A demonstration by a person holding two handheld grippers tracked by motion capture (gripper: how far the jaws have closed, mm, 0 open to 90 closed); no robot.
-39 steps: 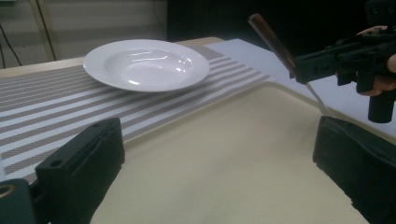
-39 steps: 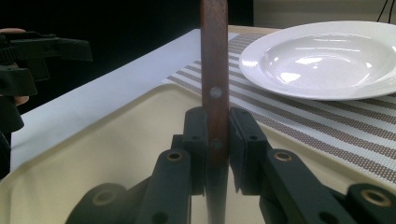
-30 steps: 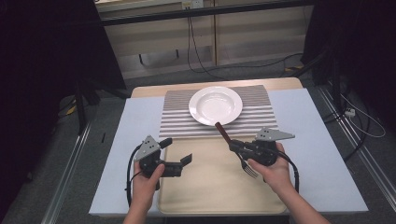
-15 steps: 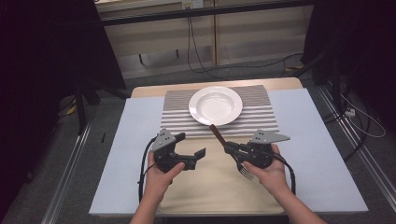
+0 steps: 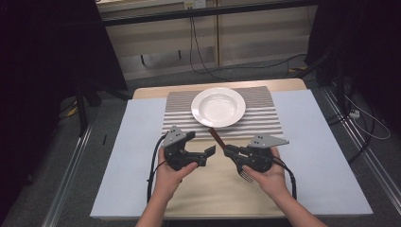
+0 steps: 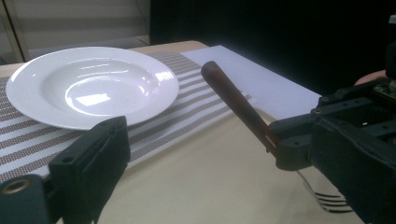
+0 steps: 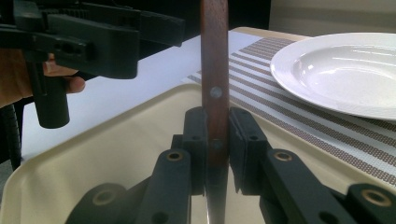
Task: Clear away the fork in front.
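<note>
The right gripper (image 5: 229,151) clamps a wooden-handled fork (image 5: 218,138); the left gripper (image 5: 209,152), jaws wide, faces it closely.

My left gripper (image 5: 185,152): matte black body, grey three-cornered plate on top with small dark screw heads, black cable looping back along the bare forearm. My right gripper (image 5: 249,156): same black housing, same grey plate, black cable curving behind the hand. No sleeves visible. Jaws are black, blocky links; brass-coloured pivot bushings at the joints, flat rectangular pads (image 7: 243,140).
</note>
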